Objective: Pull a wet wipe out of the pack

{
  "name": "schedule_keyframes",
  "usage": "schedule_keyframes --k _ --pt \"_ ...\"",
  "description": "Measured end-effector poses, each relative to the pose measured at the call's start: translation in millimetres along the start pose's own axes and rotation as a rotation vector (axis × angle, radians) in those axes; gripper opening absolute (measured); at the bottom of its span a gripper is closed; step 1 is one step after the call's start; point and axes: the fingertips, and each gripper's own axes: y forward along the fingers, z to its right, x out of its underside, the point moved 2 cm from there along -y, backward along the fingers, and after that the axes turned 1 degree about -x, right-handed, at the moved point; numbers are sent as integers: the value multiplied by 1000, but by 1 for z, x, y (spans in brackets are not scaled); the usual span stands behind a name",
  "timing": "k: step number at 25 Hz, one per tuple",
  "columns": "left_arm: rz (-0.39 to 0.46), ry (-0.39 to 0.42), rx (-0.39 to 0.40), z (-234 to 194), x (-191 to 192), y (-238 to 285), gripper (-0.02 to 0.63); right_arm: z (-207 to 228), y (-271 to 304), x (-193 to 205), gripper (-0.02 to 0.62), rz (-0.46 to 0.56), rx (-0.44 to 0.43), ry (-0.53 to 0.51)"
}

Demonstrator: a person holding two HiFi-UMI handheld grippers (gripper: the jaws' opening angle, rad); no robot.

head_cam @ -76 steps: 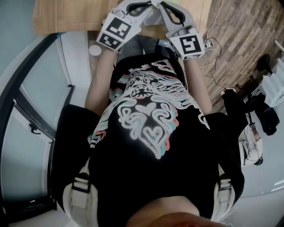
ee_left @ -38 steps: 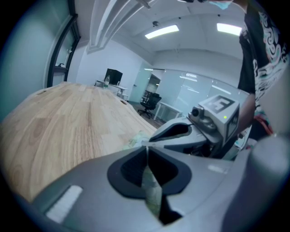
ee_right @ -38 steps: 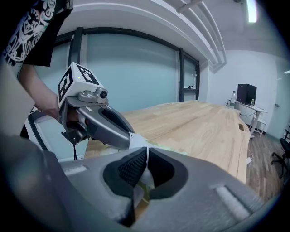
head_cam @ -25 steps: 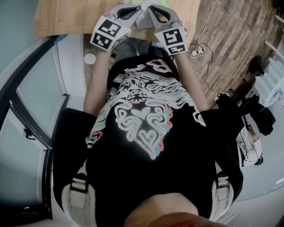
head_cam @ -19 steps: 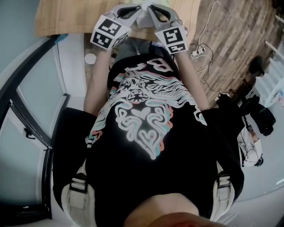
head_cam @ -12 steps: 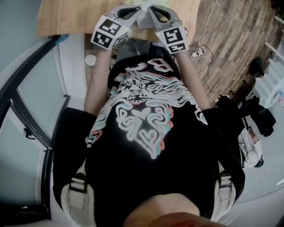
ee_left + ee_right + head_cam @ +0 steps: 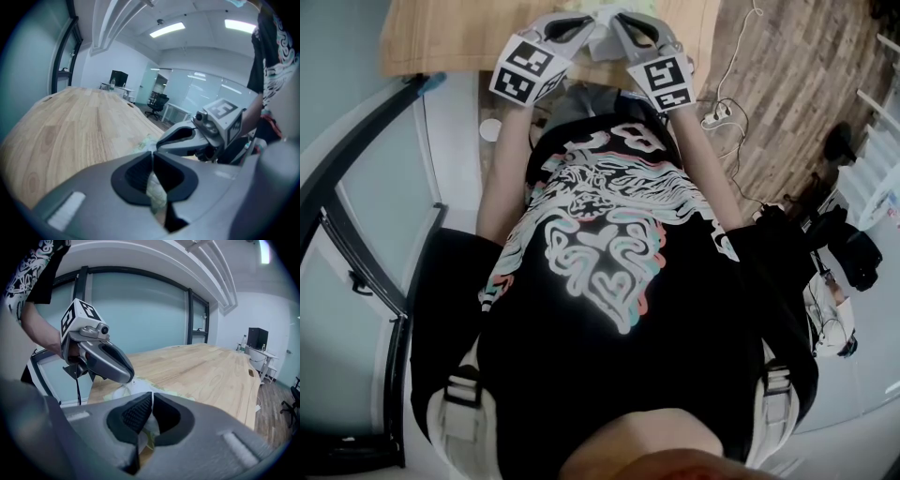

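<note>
At the near edge of the wooden table [image 7: 450, 37] my two grippers meet tip to tip over the pale wipe pack [image 7: 602, 44]. In the left gripper view my left gripper [image 7: 153, 157] is shut, with greenish-white pack material [image 7: 155, 194] pinched between its pads. More of the pack [image 7: 144, 142] lies just beyond its tips. My right gripper [image 7: 152, 403] is shut too, on a white wet wipe [image 7: 142, 436] that hangs under its jaws. In the head view the left gripper [image 7: 592, 17] and right gripper [image 7: 611, 17] nearly touch. The pack's opening is hidden.
The long wooden tabletop [image 7: 70, 126] stretches away beyond the grippers, also seen as the table [image 7: 211, 371]. Glass partition walls [image 7: 140, 310] stand on the left side. A cable and power strip [image 7: 717, 108] lie on the wood floor to the right. My torso fills the lower head view.
Three seconds ago both grippers sat a little lower and further right in the head view. Over the last second nothing has visibly moved.
</note>
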Motion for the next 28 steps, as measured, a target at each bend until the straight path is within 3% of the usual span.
schedule_keyframes --k 28 --pt "36 4 -34 4 -4 -15 -2 -3 -2 1 11 4 -17 5"
